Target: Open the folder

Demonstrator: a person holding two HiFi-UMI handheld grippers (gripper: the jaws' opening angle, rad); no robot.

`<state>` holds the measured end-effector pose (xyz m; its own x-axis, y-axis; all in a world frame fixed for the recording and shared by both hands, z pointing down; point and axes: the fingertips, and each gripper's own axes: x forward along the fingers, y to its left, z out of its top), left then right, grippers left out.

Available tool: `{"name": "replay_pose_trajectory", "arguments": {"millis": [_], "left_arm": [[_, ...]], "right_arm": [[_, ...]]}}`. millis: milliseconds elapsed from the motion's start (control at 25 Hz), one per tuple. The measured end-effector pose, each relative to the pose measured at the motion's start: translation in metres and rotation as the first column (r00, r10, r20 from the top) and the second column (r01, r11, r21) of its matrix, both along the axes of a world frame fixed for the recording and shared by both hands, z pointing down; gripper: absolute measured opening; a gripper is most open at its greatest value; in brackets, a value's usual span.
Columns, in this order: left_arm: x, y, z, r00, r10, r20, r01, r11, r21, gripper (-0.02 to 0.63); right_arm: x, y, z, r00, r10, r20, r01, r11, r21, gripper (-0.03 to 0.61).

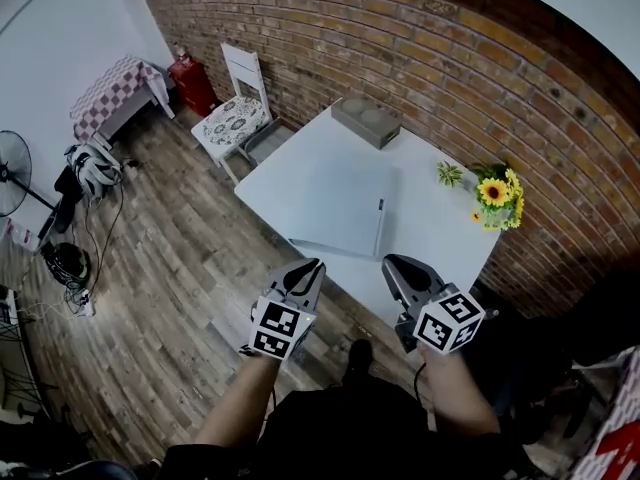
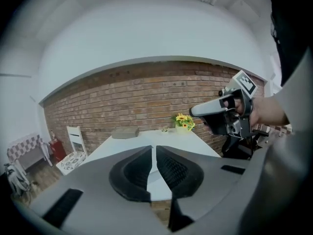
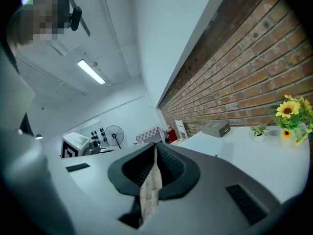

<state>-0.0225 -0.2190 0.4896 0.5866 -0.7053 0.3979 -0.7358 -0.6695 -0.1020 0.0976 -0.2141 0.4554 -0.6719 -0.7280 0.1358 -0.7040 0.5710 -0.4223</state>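
A pale blue folder (image 1: 335,208) lies flat and closed on the white table (image 1: 440,228), with a dark clip along its right edge. Both grippers hover short of the table's near edge, over the floor, and touch nothing. My left gripper (image 1: 305,271) is shut and empty; in its own view the jaws (image 2: 153,148) meet and point at the table. My right gripper (image 1: 398,266) is also shut with nothing in it (image 3: 155,146). The right gripper view shows the folder (image 3: 205,143) beyond the jaws. The left gripper view catches the right gripper (image 2: 215,109) at its upper right.
A grey box (image 1: 365,123) sits at the table's far corner. A sunflower pot (image 1: 495,198) and a small plant (image 1: 450,175) stand by the brick wall. A white chair (image 1: 235,118) stands left of the table, a fan (image 1: 10,173) and bags farther left.
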Motion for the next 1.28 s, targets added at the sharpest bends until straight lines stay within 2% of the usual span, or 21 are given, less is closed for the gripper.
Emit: {"name": "replay_pose_trajectory", "arguments": {"millis": [120,280,480,560,720,880,1040,1160,1280], "left_arm": [[0.018,-0.017,0.013,0.999,0.024,0.032,-0.023,0.999,-0.030,0.031],[0.035,-0.033,0.031,0.994,0.080,0.081,-0.075,0.995,-0.064,0.117],[0.052,-0.048,0.070,0.960,0.199,0.195,-0.183,0.978,-0.097,0.174],[0.061,-0.049,0.087,0.932,0.268,0.245,-0.245,0.962,-0.118,0.189],[0.073,-0.050,0.125,0.849,0.383,0.365,-0.343,0.924,-0.171,0.201],[0.081,-0.060,0.150,0.782,0.435,0.447,-0.391,0.900,-0.191,0.216],[0.087,-0.065,0.168,0.719,0.484,0.499,-0.437,0.873,-0.217,0.219],[0.090,-0.065,0.180,0.678,0.515,0.525,-0.461,0.854,-0.241,0.219],[0.089,-0.069,0.182,0.659,0.514,0.549,-0.470,0.851,-0.233,0.217]], "right_arm": [[0.007,-0.018,0.004,1.000,-0.021,0.002,0.021,1.000,-0.007,0.032],[0.015,-0.035,0.012,1.000,-0.009,-0.008,0.008,0.999,-0.039,0.032],[0.022,-0.049,0.028,1.000,0.016,-0.022,-0.017,0.997,-0.080,0.034],[0.024,-0.052,0.033,0.999,0.028,-0.030,-0.031,0.995,-0.095,0.034],[0.029,-0.059,0.040,0.997,0.060,-0.048,-0.065,0.991,-0.116,0.034],[0.031,-0.065,0.047,0.995,0.079,-0.062,-0.086,0.987,-0.135,0.034],[0.034,-0.066,0.053,0.993,0.097,-0.074,-0.107,0.983,-0.151,0.034],[0.037,-0.066,0.054,0.991,0.109,-0.081,-0.121,0.980,-0.155,0.034],[0.038,-0.067,0.053,0.989,0.119,-0.085,-0.131,0.979,-0.154,0.034]]}}
